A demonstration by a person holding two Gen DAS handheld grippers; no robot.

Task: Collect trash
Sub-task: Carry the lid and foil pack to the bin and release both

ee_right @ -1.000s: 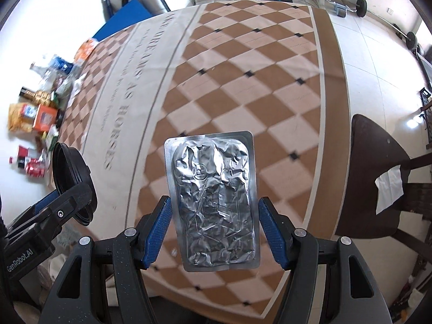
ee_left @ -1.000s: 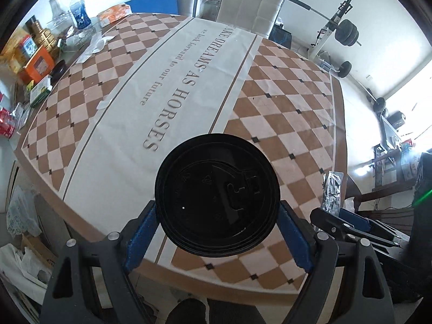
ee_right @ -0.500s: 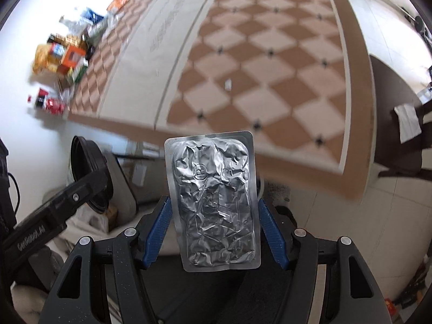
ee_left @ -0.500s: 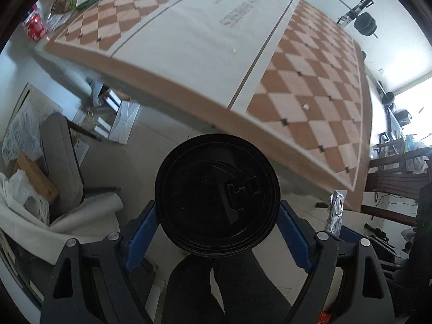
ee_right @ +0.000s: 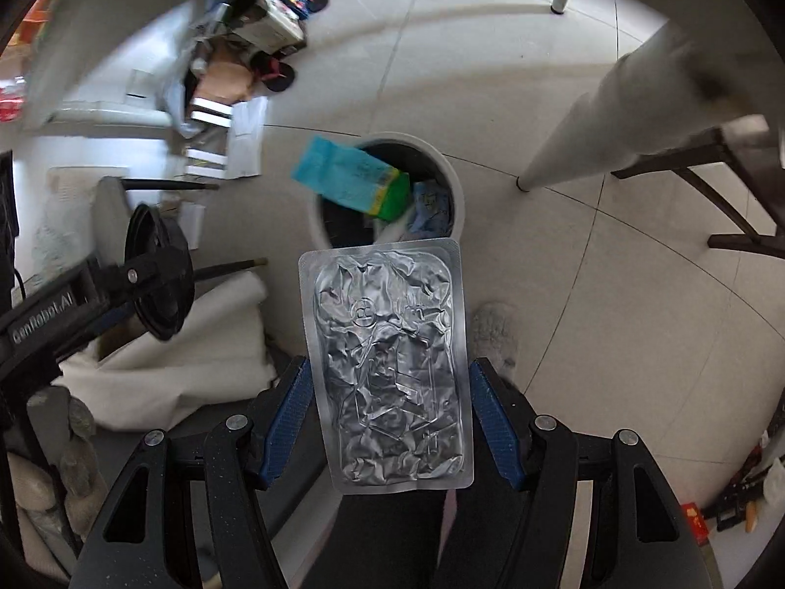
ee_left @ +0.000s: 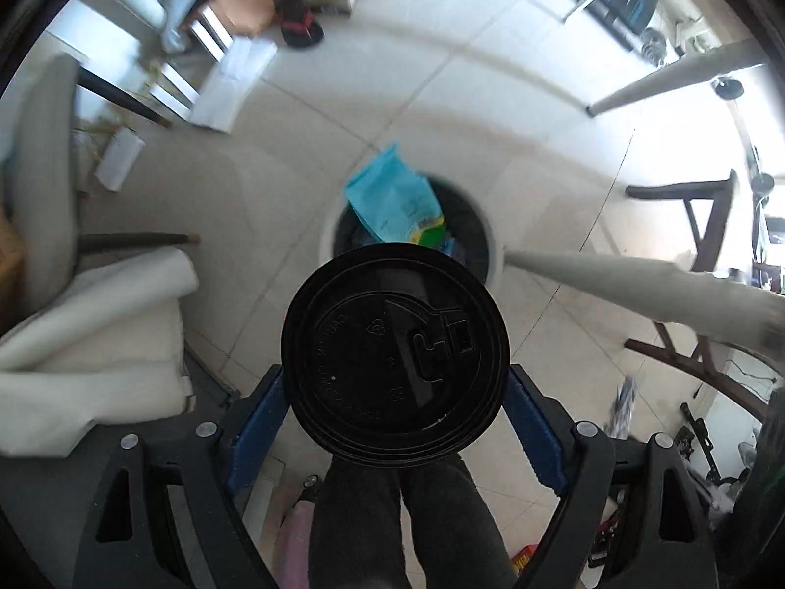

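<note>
Both hand-held grippers point almost straight down at the tiled floor, right over a round white trash bin.

The left hand-held gripper has a black plastic cup lid pinched edge-on between its blue pads, so the jaws stand about a lid's width apart, clamped on its rim. In the left wrist view the lid covers the near part of the bin's opening.

The right hand-held gripper is clamped the same way on a crinkled silver foil blister pack, blue pads against its long edges and the pack sticking out ahead of the fingers. Its far end sits just short of the bin's rim in that view.

A teal snack bag with a green and yellow end leans out over the bin's rim, and there's something bluish next to it inside, too blurry to name.

The person's dark trouser legs show below the lid. A pale table leg stands on the floor just right of the bin.
</note>
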